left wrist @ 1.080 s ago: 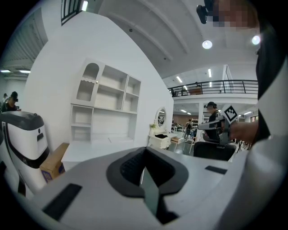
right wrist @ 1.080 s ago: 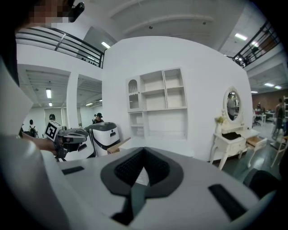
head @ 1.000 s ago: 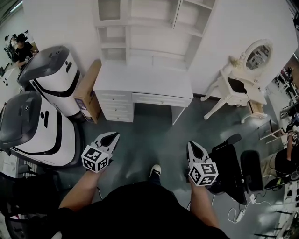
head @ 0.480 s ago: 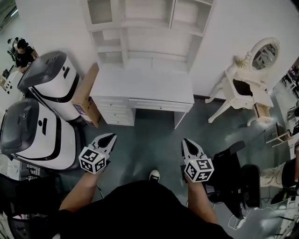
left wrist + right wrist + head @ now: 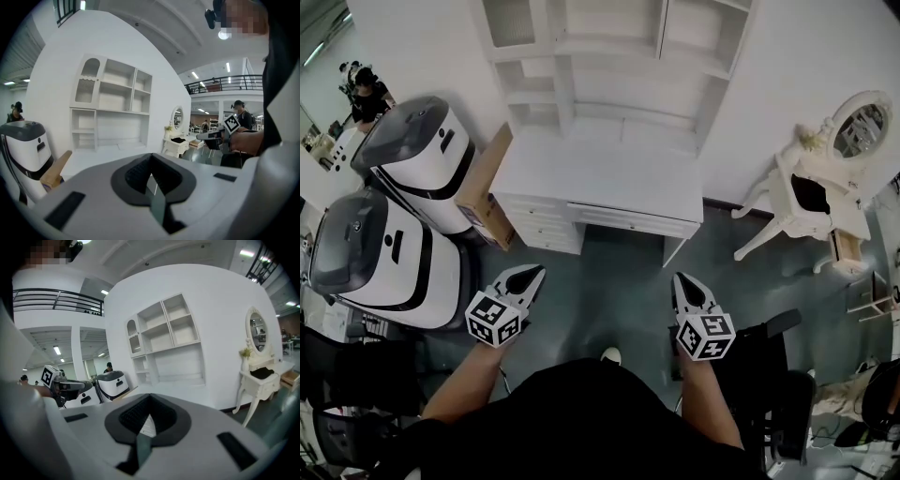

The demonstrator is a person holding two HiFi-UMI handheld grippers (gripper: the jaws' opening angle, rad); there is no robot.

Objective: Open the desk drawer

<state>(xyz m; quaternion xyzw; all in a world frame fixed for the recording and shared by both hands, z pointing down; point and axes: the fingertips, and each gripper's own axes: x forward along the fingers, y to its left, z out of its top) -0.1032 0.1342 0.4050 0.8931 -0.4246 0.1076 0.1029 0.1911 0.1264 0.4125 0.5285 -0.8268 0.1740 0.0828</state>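
The white desk (image 5: 600, 178) stands against the wall under a white shelf unit (image 5: 609, 56). Its wide centre drawer (image 5: 633, 221) is closed, and so is the stack of small drawers (image 5: 539, 225) on its left side. My left gripper (image 5: 535, 272) hovers over the floor in front of the small drawers, shut and empty. My right gripper (image 5: 680, 278) hangs below the desk's right end, also shut with nothing in it. Neither touches the desk. The left gripper (image 5: 151, 159) looks along its jaws at the desk top (image 5: 108, 152). The right gripper (image 5: 150, 398) faces the shelf unit (image 5: 164, 338).
Two white and grey machines (image 5: 417, 159) (image 5: 375, 262) stand left of the desk, with a cardboard box (image 5: 487, 192) leaning between them and it. A white dressing table with an oval mirror (image 5: 825, 187) is at the right. A black office chair (image 5: 769, 375) sits beside my right arm.
Both grippers have come forward toward the desk, which now lies closer below them in the head view. Their jaws have stayed shut and empty.
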